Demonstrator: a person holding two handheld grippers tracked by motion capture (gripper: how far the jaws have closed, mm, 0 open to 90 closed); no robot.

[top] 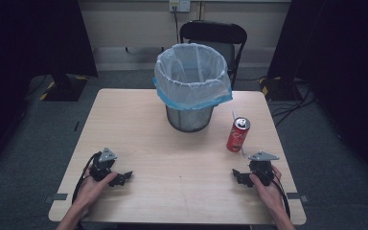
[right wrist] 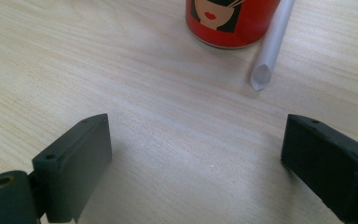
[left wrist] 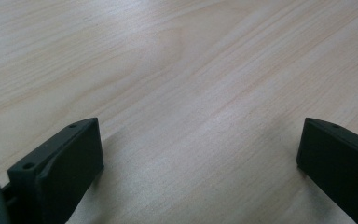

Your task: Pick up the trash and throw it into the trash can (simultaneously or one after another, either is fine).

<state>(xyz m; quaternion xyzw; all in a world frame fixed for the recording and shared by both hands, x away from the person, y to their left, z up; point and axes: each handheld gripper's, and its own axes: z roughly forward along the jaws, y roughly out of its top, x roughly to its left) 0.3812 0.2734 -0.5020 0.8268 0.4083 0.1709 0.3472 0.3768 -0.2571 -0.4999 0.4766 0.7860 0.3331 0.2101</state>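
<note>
While both hands rest low on the pale wood-grain worktop (top: 139, 129), the left tool (top: 124, 177) sits at the lower left of the high view and the right tool (top: 235, 175) at the lower right, their tips turned inward toward each other. In the left gripper view, the left tool's black jaws stand wide apart over bare wood with nothing between them. In the right gripper view, the right tool's jaws are likewise spread wide and hold nothing. Just beyond them, at the top of that view, stands the red cylindrical drinks can (right wrist: 230, 21), upright, with a white plastic straw (right wrist: 270, 44) lying just beside it. In the high view the can (top: 238, 134) stands right of centre, near a wire-mesh waste basket lined with a white and blue bag (top: 192, 86) at upper centre.
</note>
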